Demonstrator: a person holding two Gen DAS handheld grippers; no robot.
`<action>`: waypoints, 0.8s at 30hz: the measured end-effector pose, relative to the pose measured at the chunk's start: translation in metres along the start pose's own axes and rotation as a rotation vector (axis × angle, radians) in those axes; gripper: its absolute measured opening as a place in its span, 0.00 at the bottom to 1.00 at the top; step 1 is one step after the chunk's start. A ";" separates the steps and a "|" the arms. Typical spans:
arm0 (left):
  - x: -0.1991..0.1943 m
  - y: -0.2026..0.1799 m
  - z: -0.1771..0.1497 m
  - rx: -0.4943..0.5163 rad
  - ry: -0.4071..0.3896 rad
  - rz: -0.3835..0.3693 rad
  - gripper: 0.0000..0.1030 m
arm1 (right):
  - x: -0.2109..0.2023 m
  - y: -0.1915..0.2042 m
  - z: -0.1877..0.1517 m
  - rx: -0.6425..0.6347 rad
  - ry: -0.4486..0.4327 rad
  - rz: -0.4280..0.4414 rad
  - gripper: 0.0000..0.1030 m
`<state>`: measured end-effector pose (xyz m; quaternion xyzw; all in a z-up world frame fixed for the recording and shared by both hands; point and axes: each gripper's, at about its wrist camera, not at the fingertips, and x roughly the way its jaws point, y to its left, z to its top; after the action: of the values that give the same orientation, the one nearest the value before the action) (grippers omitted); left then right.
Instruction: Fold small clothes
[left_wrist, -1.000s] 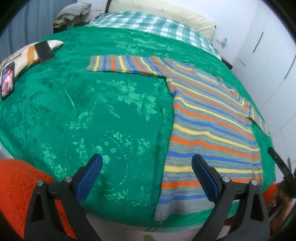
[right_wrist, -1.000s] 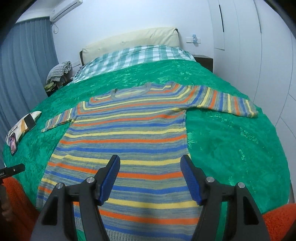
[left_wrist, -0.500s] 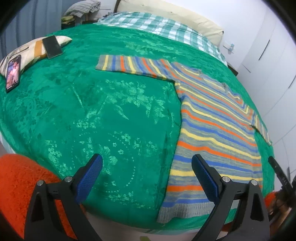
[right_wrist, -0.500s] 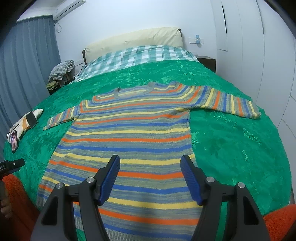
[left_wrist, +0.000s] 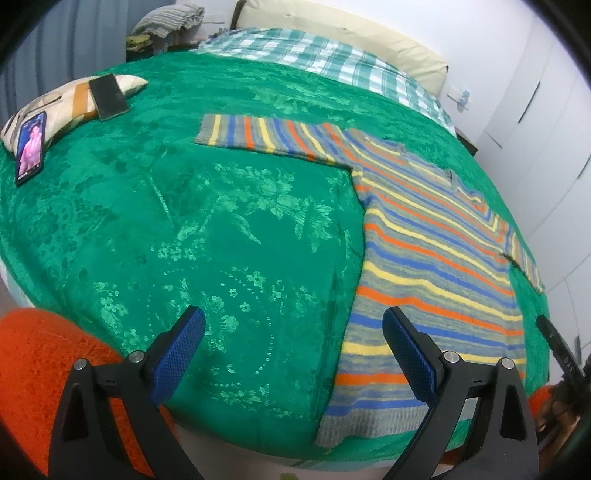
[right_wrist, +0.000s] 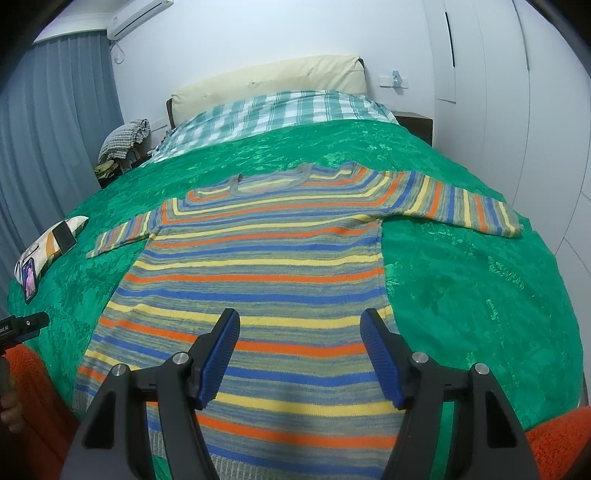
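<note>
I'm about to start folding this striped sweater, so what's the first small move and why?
Probably bring the left gripper forward to the sweater's left sleeve. The striped sweater lies flat and unfolded on the green bedspread, both sleeves are spread out, and both grippers hover with jaws open and empty, the right gripper over the hem.

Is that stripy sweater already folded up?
No, the striped sweater lies flat on the green bedspread with both sleeves spread out to the sides.
</note>
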<state>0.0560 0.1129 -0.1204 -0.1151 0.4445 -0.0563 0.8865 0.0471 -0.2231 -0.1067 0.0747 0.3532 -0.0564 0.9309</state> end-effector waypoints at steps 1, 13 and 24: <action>0.000 -0.001 0.000 0.000 0.000 0.001 0.95 | 0.000 0.000 0.000 0.000 0.000 0.000 0.65; 0.000 -0.001 0.000 -0.004 -0.001 0.004 0.95 | 0.001 0.000 0.000 0.000 0.002 0.003 0.65; 0.001 0.000 0.000 -0.005 0.001 0.006 0.95 | 0.001 0.000 0.000 0.000 0.000 0.002 0.65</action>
<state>0.0566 0.1126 -0.1207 -0.1160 0.4453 -0.0524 0.8863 0.0479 -0.2233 -0.1074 0.0750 0.3533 -0.0556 0.9308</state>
